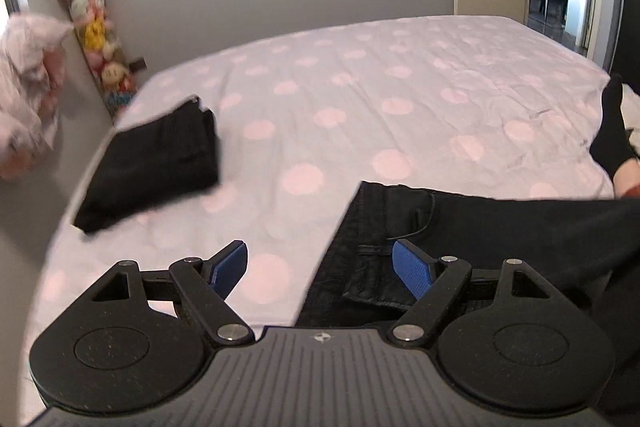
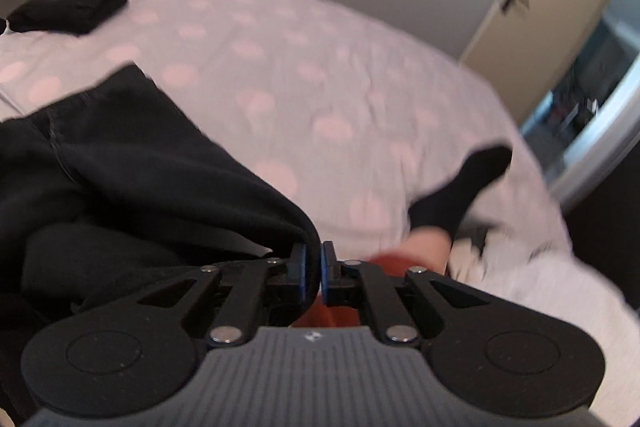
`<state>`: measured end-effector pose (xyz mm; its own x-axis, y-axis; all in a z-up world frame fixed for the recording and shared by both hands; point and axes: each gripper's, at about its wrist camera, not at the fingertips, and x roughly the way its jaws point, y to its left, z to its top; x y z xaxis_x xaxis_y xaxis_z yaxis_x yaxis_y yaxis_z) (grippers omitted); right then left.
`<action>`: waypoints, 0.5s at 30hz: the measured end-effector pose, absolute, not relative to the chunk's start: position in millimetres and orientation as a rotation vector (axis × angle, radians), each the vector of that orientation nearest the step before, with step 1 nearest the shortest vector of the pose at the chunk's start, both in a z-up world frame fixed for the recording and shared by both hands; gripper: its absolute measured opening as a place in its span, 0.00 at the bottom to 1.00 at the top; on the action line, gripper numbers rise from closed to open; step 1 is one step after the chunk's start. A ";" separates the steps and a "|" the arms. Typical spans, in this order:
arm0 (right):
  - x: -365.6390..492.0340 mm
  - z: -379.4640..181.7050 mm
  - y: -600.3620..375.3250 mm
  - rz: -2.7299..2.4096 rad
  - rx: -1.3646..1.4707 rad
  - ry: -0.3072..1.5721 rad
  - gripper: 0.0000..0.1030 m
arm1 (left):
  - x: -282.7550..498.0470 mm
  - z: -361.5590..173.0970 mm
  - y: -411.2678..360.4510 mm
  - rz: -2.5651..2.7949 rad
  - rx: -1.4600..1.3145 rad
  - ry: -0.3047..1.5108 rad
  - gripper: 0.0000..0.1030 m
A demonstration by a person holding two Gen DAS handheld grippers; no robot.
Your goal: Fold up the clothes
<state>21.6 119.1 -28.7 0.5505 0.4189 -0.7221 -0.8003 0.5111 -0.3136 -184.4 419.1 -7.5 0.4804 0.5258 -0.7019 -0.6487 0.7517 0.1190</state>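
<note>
Denim, black and heavy-looking, lies across the near part of the bed: a pair of black jeans (image 1: pixel 400 227) with a stitched seam, a pocket edge and a belt loop showing at the waistband end. The left gripper (image 1: pixel 320 261) hovers at that end with its jaws spread wide and nothing between them; one of its ribbed blue pads (image 1: pixel 410 265) sits over the waistband, the other over bare sheet. It looks placed to straddle the left corner of the waistband for a pinch.

In the right wrist view the right gripper (image 2: pixel 313 273) is clamped nearly closed on a bunched fold of the jeans (image 2: pixel 160 163), the cloth rising into a taut ridge toward the jaws. That suggests the fabric is being lifted or dragged from this end, though blur hides the exact contact.

The bed sheet (image 1: pixel 360 87) is pale lilac with soft pink dots and fine creases, probably thin cotton. At far left rests a folded black garment (image 1: pixel 152 167), a squared, layered stack near the bed edge, likely finished work set aside. A foot in a black sock (image 1: pixel 612 123) rests at the right. Stuffed toys (image 1: pixel 92 23) hang in a column on the grey wall beyond.
</note>
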 end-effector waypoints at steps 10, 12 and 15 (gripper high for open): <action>22.5 -51.0 120.0 0.789 -0.722 0.639 0.13 | -124.5 -85.6 458.8 0.728 -0.257 0.822 0.92; 18.6 -53.4 123.2 0.773 -0.758 0.651 0.13 | -119.1 -101.2 468.7 0.735 -0.281 0.833 0.92; 11.7 -56.3 130.4 0.743 -0.813 0.661 0.15 | -113.5 -127.3 484.8 0.758 -0.314 0.864 0.92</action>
<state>11.7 130.4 -56.3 0.5702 0.3214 -0.7560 -0.7884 0.4725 -0.3938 -113.4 484.8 -127.3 0.4136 0.4707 -0.7794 -0.7117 0.7010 0.0458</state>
